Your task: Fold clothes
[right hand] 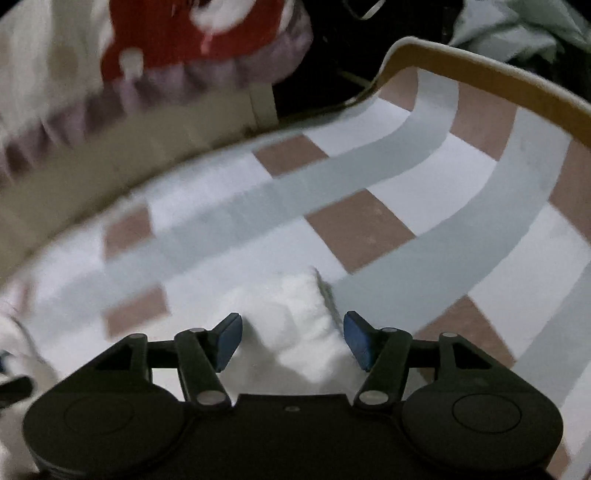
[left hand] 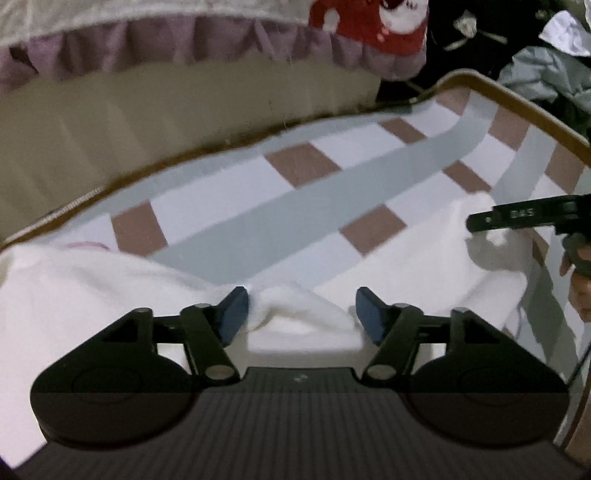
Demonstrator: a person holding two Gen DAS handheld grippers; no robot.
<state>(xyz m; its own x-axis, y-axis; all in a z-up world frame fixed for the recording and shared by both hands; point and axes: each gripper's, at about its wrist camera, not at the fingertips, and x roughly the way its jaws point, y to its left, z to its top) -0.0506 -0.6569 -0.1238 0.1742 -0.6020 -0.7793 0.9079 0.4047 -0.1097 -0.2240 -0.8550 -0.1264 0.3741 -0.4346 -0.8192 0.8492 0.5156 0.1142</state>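
White fleece garment (left hand: pixel 92 280) on the table (left hand: pixel 517 92): both your left claw (left hand: pixel 301 314) and right claw (right hand: pixel 293 339) straddle bunched edges, wide apart, gripping nothing; closing comes next.

Each camera sits just behind its own claw, looking forward and down along the fingers, close over the checked tabletop (left hand: pixel 306 206). The left wrist view faces across it toward the red garment (left hand: pixel 369 26) on the far side, with the right claw (left hand: pixel 476 221) at its right edge. The right wrist view shares the same checks, brown rim (right hand: pixel 480 74) and red garment (right hand: pixel 166 40).
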